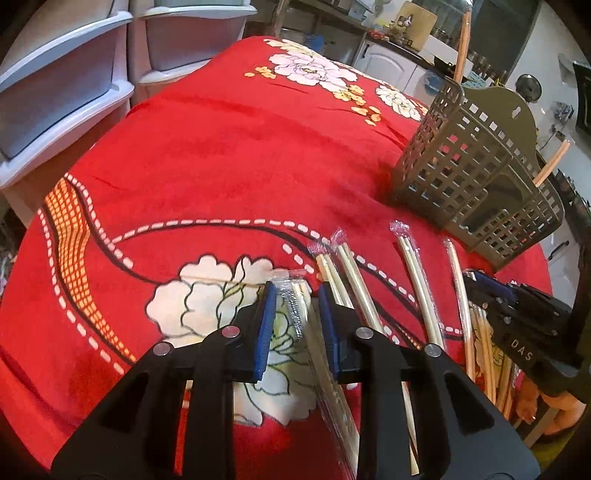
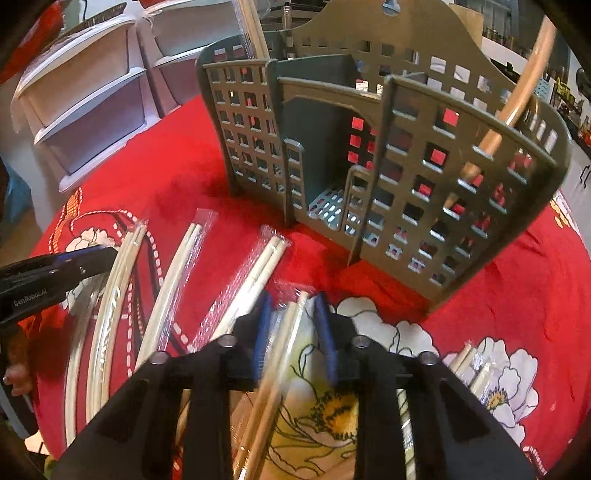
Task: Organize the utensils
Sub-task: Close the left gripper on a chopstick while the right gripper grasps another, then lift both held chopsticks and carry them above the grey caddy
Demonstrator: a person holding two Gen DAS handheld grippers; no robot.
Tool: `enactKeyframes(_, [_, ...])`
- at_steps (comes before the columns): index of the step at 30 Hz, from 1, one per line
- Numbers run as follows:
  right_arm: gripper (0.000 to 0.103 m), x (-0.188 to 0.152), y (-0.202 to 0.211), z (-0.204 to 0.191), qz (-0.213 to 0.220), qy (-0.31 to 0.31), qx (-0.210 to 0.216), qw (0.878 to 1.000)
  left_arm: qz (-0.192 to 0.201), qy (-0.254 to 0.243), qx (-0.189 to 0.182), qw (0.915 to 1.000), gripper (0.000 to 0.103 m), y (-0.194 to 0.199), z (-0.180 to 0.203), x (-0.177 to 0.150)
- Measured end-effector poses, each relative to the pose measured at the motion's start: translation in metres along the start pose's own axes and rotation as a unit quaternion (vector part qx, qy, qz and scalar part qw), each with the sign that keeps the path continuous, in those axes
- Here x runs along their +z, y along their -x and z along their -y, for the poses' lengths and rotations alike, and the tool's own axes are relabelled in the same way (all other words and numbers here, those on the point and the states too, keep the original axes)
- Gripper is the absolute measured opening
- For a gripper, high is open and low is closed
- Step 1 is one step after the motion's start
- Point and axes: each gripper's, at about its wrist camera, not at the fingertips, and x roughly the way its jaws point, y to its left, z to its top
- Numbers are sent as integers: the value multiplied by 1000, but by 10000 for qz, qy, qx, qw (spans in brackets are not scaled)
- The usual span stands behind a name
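Several wrapped chopstick pairs lie on a red flowered cloth (image 1: pixel 221 147). My left gripper (image 1: pixel 295 299) points down at the leftmost pack (image 1: pixel 301 321), its blue pads closed against the wrapper's sides. My right gripper (image 2: pixel 291 314) likewise has its pads closed on another wrapped pair (image 2: pixel 284 354). More packs (image 2: pixel 173 280) lie between the two grippers. Behind them stands a grey slotted utensil basket (image 2: pixel 406 147), also in the left wrist view (image 1: pixel 476 173). It holds one wrapped pair (image 2: pixel 524 81) leaning in its right compartment and another (image 2: pixel 251 26) at its far left.
White plastic drawer units (image 1: pixel 74 74) stand beyond the cloth's left edge. A cluttered kitchen counter (image 1: pixel 399 33) runs behind the basket. A hand (image 1: pixel 554 406) shows at the lower right under the right gripper body.
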Motion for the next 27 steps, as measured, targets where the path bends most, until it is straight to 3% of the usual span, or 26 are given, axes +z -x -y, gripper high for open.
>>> enactKeyframes(3, [9,4,1,0,43,-100,167,9998,25,-39,26,10000,5,-1,1,3])
enactKeyframes(7, [8,10,11,1,222,-229,372,9988,82,-10,-66,9999,3,4,-2,7])
enactKeyframes(17, [7,29,59,-10,900,-267,916,9914,748,-230,-263,9966,1,56,7,27])
enactKeyframes(27, [6,37,123,-25,1746,81,873,9807,1311,-363,-435,9898,1,104,18,44])
